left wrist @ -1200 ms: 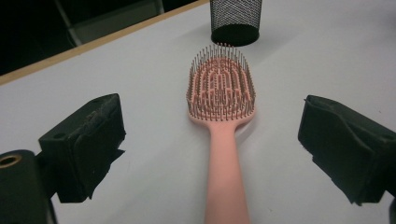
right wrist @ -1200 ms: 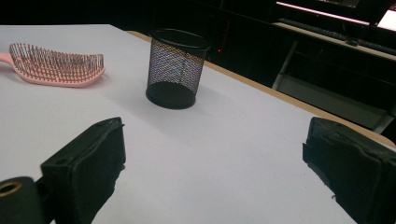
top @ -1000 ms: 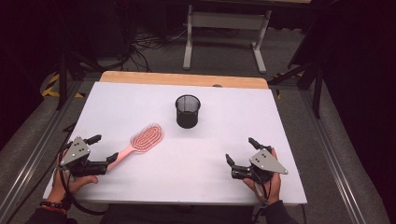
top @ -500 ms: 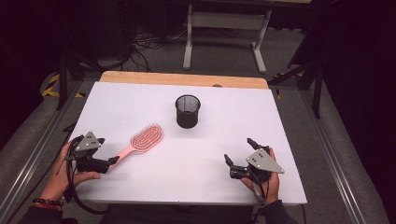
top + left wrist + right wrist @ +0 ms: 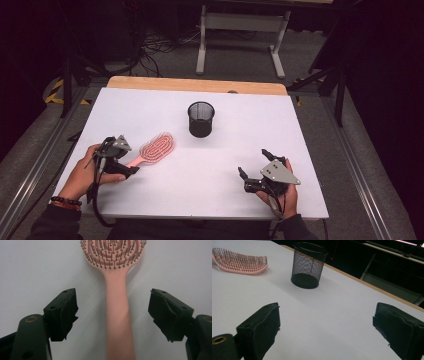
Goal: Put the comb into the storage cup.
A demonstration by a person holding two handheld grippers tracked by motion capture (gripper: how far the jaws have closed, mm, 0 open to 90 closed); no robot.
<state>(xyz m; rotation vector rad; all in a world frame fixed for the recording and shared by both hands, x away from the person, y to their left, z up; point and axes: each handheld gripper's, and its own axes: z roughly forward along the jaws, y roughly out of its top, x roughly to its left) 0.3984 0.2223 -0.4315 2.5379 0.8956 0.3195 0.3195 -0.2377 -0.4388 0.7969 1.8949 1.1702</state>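
A pink hairbrush (image 5: 152, 150) lies bristles up on the white table (image 5: 250, 130), left of the middle. My left gripper (image 5: 129, 169) is at the end of its handle. In the left gripper view the handle (image 5: 117, 322) runs between the two jaws with a gap on each side. The jaws have just been closing, and the pads (image 5: 67, 312) do not touch the handle. A black mesh cup (image 5: 201, 119) stands upright behind the brush. My right gripper (image 5: 254, 169) rests open near the front right, with nothing between its jaws. The cup (image 5: 308, 265) and brush (image 5: 239, 261) lie beyond it.
A wooden strip (image 5: 200, 85) runs along the table's far edge. Beyond it stand a grey metal frame (image 5: 240, 30) and cables on the floor. Metal rails (image 5: 40, 165) flank the table on both sides.
My left gripper has moved right and forward to the brush handle, so the handle now lies between its jaws. The right gripper, brush and cup have stayed put.
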